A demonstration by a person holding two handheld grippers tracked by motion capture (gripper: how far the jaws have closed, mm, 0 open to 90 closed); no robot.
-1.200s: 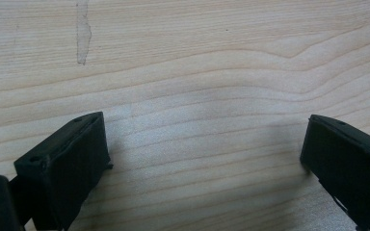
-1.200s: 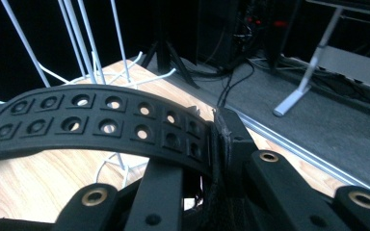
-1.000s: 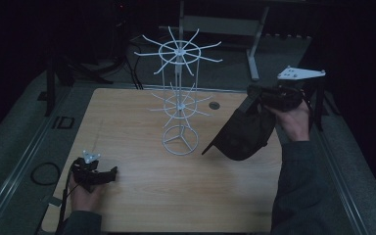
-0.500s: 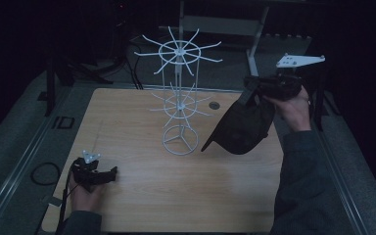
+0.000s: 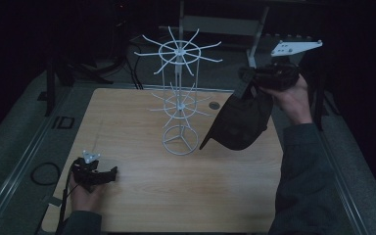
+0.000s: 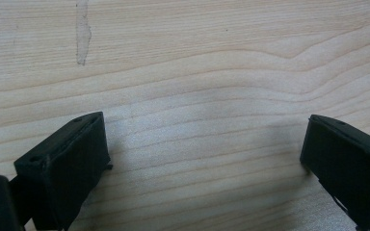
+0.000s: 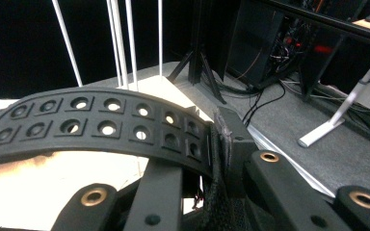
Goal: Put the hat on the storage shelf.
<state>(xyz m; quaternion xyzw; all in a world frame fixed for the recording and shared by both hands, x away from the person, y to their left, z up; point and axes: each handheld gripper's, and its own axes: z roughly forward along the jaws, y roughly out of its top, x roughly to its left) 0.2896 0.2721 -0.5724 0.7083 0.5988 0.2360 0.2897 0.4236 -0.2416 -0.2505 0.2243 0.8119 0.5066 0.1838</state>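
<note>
Black fabric and black plastic are hard to part in this dim light: the cap (image 5: 240, 125) hangs from my right tool (image 5: 247, 81), off to the right of the white wire rack (image 5: 178, 98) and clear of the tabletop (image 5: 142, 196). The brim points down and left towards the rack's round base, apart from it. In the right gripper view my right tool is clamped on the cap's perforated adjuster strap (image 7: 101, 127), which curves across the frame with its left end cut off; the cloth just under the strap is too dark and too close to make out, and the pads themselves are hidden behind it. Thin white rods of the rack stand beyond the strap there, their tops cut by the frame edge.

My left tool (image 5: 103, 175) rests on the tabletop well to the lower left of the rack, nearly lost against my hand in the high view. In the left gripper view its black jaws stand wide apart over bare pale wood grain, holding nothing, with the outer part of each jaw cropped away.
</note>
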